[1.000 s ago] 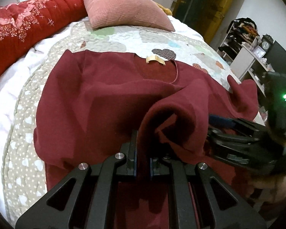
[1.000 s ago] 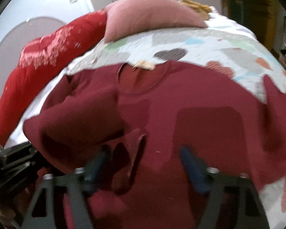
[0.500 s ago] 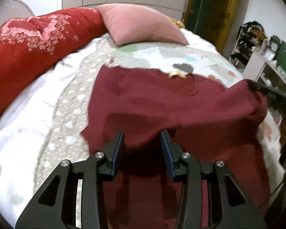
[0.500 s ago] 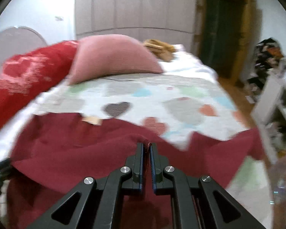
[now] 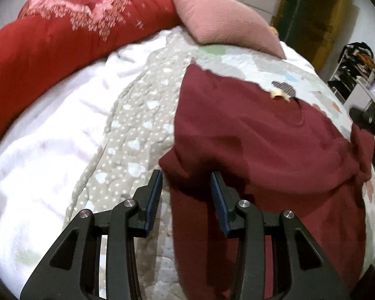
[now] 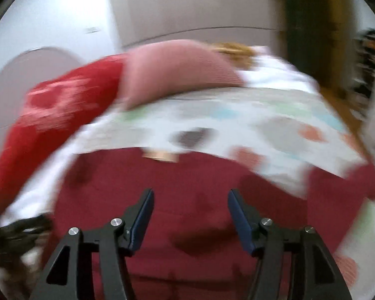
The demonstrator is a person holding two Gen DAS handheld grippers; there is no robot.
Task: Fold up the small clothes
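Garment: the maroon top (image 5: pixel 262 135) is lying on the quilt (image 5: pixel 137 130) of the bed, one side folded over its middle.
Left tool (image 5: pixel 186 187): jaws are standing partly apart over the folded edge, gripping nothing.
Right tool (image 6: pixel 190 207): jaws are opening above the cloth, nothing pinched between them.
Risk: the loose fold is likely slipping back or bunching, since neither tool is pinning it.
Second risk: a fingertip is perhaps snagging the edge on the way out.

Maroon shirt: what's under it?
The maroon shirt lies on the patterned quilt, which shows around its edges. Whatever lies beneath the shirt's middle is covered.
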